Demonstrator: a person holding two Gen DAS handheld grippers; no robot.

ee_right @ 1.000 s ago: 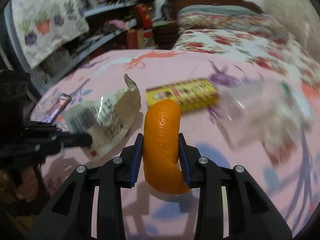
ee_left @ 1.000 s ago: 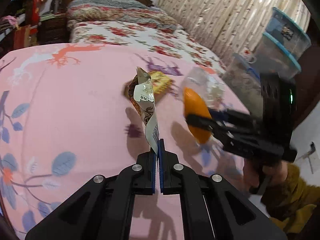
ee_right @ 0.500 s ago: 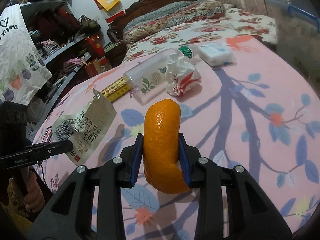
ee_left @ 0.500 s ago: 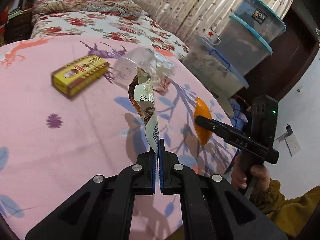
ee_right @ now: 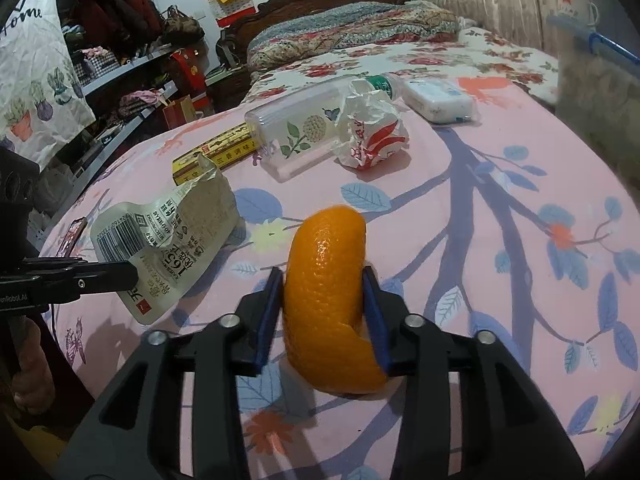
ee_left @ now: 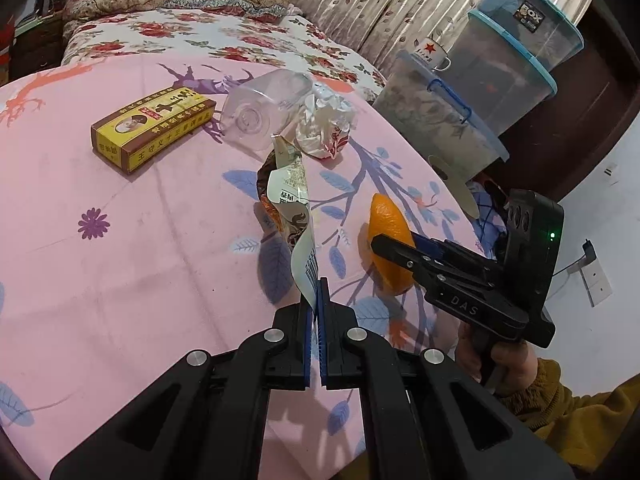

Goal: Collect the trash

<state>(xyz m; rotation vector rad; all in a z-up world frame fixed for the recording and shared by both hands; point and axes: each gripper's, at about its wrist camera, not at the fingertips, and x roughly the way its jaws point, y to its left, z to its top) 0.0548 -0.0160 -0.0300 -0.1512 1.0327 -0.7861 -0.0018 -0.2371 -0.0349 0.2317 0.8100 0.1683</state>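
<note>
The left tongs (ee_left: 316, 300) are clenched on the bottom edge of an empty snack bag (ee_left: 294, 200), and the bag stands up above them, off the pink counter (ee_left: 120, 240). The right tongs (ee_right: 324, 292) are squeezed on a curl of orange peel (ee_right: 328, 292), which is up in the air too. In the left view the right tongs (ee_left: 394, 246) sit just to the right of the left ones, with the peel (ee_left: 388, 240) close beside the bag.

A second ago both tongs were farther over the counter, and the yellow box (ee_left: 152, 124) lay right behind the bag. Now both tongs have swung toward the counter's near right edge, and the things left on it lie well ahead of them. Half a second ago they were already about here, so the swing looks nearly done.

This likely means two bits of trash are picked up and on their way to a bin. No bin shows in either view, so where they go cannot be told.

Ahead of the left tongs and a bit left lies the yellow box. Straight ahead are a clear bottle (ee_left: 264, 104) on its side and a crumpled wrapper (ee_left: 326, 128) touching it. Past those, the right view shows a small white pack (ee_right: 438, 100). These probably still need collecting
</note>
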